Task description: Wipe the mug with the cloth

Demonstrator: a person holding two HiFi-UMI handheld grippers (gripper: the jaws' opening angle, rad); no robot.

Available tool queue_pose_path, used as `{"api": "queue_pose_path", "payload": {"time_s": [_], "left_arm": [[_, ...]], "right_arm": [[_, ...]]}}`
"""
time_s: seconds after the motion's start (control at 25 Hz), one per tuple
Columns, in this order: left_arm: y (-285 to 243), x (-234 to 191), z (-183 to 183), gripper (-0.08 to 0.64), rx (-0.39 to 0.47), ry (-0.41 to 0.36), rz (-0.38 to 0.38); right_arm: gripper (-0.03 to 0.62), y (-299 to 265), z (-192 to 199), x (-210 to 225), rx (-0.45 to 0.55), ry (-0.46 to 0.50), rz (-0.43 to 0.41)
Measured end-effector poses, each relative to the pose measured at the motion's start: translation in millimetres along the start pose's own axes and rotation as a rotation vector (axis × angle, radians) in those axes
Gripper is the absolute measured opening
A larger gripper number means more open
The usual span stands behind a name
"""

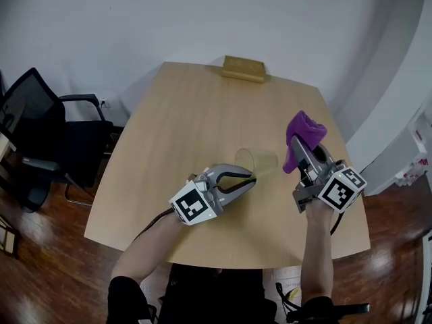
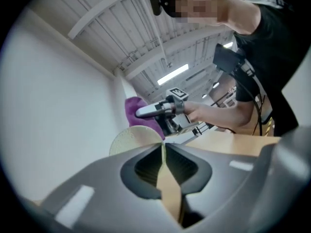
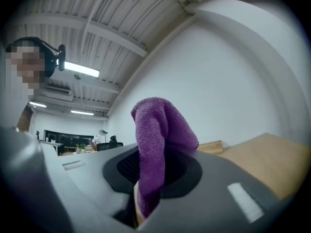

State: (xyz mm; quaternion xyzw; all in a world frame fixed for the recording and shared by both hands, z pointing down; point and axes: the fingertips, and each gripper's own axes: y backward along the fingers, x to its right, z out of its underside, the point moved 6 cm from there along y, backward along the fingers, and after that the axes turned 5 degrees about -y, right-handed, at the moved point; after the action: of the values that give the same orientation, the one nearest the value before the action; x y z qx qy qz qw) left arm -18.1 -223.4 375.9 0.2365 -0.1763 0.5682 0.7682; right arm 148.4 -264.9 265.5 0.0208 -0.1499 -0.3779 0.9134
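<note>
Table [image 1: 196, 127] of pale wood, white wall [image 1: 135, 19]

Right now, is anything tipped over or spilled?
Yes: the see-through yellow plastic mug is tipped sideways, with its thin wall pinched in the left gripper. Nothing looks spilled on the pale wooden table.

1. Your left forearm [image 1: 145, 248] reaches forward from your body. The left gripper [image 1: 251, 179] angles toward your right, about level, with its marker cube facing up.
2. Its fingers [image 2: 143, 169] are pressed together on the thin wall of the mug [image 1: 260, 160].
3. Your right forearm [image 1: 317, 248] runs straight ahead, and the right gripper [image 1: 302, 150] points away from you.
4. Its fingers [image 3: 182, 171] are clamped on the cloth [image 1: 305, 128], which stands up past the tips.
5. The two grippers are near each other but apart.
</note>
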Motion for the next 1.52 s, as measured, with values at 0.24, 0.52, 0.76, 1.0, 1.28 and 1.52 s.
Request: {"api": "queue_pose_path", "payload": {"time_s": [0.24, 0.52, 0.76, 1.0, 1.28, 1.52], "left_arm": [[-4.7, 13.1, -1.1, 0.044, -0.052, -0.093, 0.047], [-4.2, 14.8, 10.0, 0.049, -0.12, -0.136, 0.071], [-2.3, 13.8, 6.8, 0.044, -0.101, -0.161, 0.063], [-3.1, 16.8, -0.1, 0.044, -0.098, -0.214, 0.083], [-3.0, 28.0, 10.5, 0.044, -0.168, -0.315, 0.141], [-2.8, 28.2, 17.0, 0.056, -0.201, -0.328, 0.166]], "right_arm": [[0.057, -17.1, 49.3, -4.6, -0.157, -0.136, -0.084], [0.057, -32.4, 56.1, -74.6, -0.172, -0.039, -0.24], [0.057, -16.9, 17.5, -64.1, -0.067, -0.005, -0.244], [0.057, -5.7, 17.6, 16.1, -0.125, -0.077, -0.035], [0.057, -26.7, 61.4, -16.4, -0.259, -0.164, -0.175], [0.057, -37.7, 59.3, -79.4, -0.303, -0.024, -0.293]]}}
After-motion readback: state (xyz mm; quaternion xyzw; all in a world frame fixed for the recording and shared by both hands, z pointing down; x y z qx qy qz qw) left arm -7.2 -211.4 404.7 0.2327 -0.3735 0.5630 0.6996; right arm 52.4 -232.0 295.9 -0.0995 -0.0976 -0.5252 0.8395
